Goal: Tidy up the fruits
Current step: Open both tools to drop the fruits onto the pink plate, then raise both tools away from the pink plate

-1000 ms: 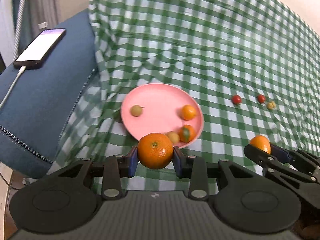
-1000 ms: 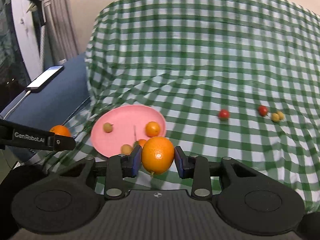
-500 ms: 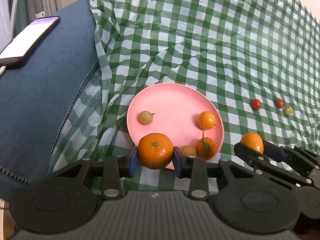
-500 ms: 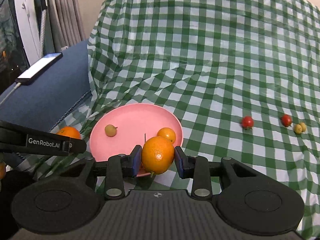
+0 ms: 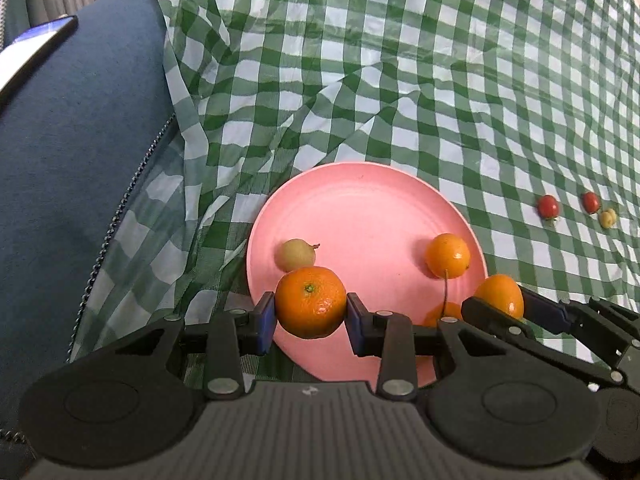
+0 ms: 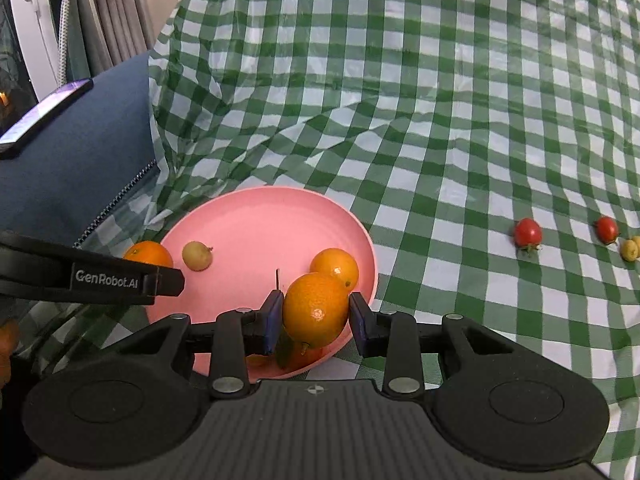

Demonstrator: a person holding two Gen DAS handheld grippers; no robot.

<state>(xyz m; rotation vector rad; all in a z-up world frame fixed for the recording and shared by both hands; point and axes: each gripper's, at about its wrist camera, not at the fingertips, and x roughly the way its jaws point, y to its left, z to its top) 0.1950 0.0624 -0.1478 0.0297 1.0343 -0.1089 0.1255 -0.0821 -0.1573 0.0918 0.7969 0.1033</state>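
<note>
My left gripper (image 5: 311, 314) is shut on a mandarin (image 5: 311, 300) held just over the near left rim of the pink plate (image 5: 360, 212). My right gripper (image 6: 316, 320) is shut on an orange (image 6: 316, 306) over the plate's (image 6: 260, 228) near right rim. On the plate lie a small yellow-green fruit (image 5: 297, 255), a small orange (image 5: 447, 255) and a stemmed orange fruit (image 5: 442, 314), partly hidden. Two cherry tomatoes (image 6: 528, 232) (image 6: 607, 229) and a small yellow fruit (image 6: 630, 249) lie on the checked cloth to the right.
A blue cushion (image 5: 60, 180) rises to the left of the plate, with a phone (image 5: 36, 46) lying on it. The green-and-white checked cloth (image 5: 400, 80) is wrinkled behind the plate. Curtains (image 6: 112, 12) hang at the far left.
Both grippers have moved forward and down toward the pink plate, each still holding its fruit. The plate looks larger and the fruits now hang over its near rim.
</note>
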